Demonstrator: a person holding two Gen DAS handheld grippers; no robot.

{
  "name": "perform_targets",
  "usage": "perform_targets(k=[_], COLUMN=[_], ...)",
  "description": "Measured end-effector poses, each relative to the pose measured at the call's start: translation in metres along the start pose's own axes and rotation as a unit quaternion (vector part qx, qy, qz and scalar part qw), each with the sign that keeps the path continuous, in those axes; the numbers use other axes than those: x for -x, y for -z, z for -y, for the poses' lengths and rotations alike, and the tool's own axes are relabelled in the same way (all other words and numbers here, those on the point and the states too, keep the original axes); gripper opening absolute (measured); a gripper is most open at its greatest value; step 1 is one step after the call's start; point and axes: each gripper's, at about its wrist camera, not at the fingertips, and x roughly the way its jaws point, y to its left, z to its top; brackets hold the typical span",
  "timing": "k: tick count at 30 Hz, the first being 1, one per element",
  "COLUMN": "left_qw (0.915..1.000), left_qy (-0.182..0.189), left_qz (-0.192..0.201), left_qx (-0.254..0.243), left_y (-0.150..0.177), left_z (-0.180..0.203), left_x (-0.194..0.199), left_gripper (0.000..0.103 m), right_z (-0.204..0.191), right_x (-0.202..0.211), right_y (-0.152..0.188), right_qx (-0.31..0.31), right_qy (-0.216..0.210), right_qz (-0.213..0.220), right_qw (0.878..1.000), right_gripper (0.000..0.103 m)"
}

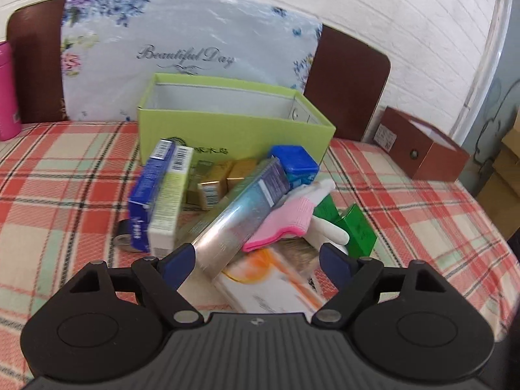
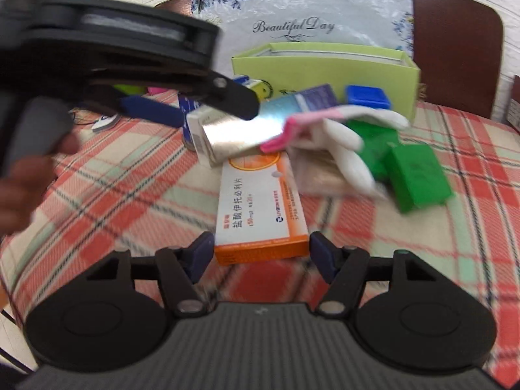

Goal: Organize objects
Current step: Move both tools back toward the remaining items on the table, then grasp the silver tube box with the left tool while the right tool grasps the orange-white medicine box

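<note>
**Two open claws at a loose heap; the silver box is the tippy one**

The left gripper (image 1: 256,261) stands wide, its left pad beside the near end of the long silver box (image 1: 234,217), the other pad well clear; nothing is clamped. The right gripper (image 2: 261,253) is also wide, its pads either side of the near end of the orange-and-white medicine box (image 2: 260,208), gripping nothing yet.

Risks, as I judge them: the silver box lies tilted across the heap, its near end over the medicine box, its far end up by the blue case (image 1: 295,162); a pinch at one end could swing it and knock the upright blue-and-white cartons (image 1: 159,195) or the pink-and-white glove (image 1: 292,214) beside it. Dragging the medicine box out from under could drop the silver box and shift the green boxes (image 2: 412,175) on the right; the two grippers sit close and might collide.

The green cardboard box (image 1: 234,130) at the far side of the plaid cloth (image 1: 65,188) is open; the interior that shows is bare, its floor hidden. The brown box (image 1: 422,149), far right, is open too; contents cannot be told.
</note>
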Motion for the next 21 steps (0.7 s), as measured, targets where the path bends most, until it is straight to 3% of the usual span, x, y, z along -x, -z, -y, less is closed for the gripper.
perform_targets(k=[3,10,15,17,19,21], left_qw=[0.9997,0.9974,0.9978,0.9961,0.9955,0.9963], left_qy=[-0.024,-0.058,-0.037,-0.053,-0.045,-0.028], left_qz=[-0.004,-0.032,-0.054,-0.05,-0.052,-0.064], left_qx=[-0.009,-0.026,-0.007,-0.05,-0.065,-0.05], left_y=[-0.003,0.001,0.016,0.022,0.024,0.025], left_z=[0.002,-0.015,-0.032,-0.025,-0.026,-0.03], left_x=[-0.019,-0.053,-0.062,-0.057,-0.051,-0.044], left_gripper=[0.087,0.087,0.085,0.062,0.049,0.047], right_z=[0.022,0.043,0.043,0.039,0.036,0.034], right_x=[0.023,0.05,0.048,0.043,0.038,0.032], right_y=[0.017,0.028,0.025,0.022,0.019,0.016], right_qx=[-0.04,-0.068,-0.052,-0.033,-0.026,-0.028], right_qy=[0.005,0.063,0.079,0.086,0.086,0.086], right_qz=[-0.001,0.016,0.023,0.022,0.024,0.023], right_qw=[0.999,0.996,0.995,0.995,0.996,0.996], right_gripper=[0.064,0.068,0.076,0.076,0.076,0.076])
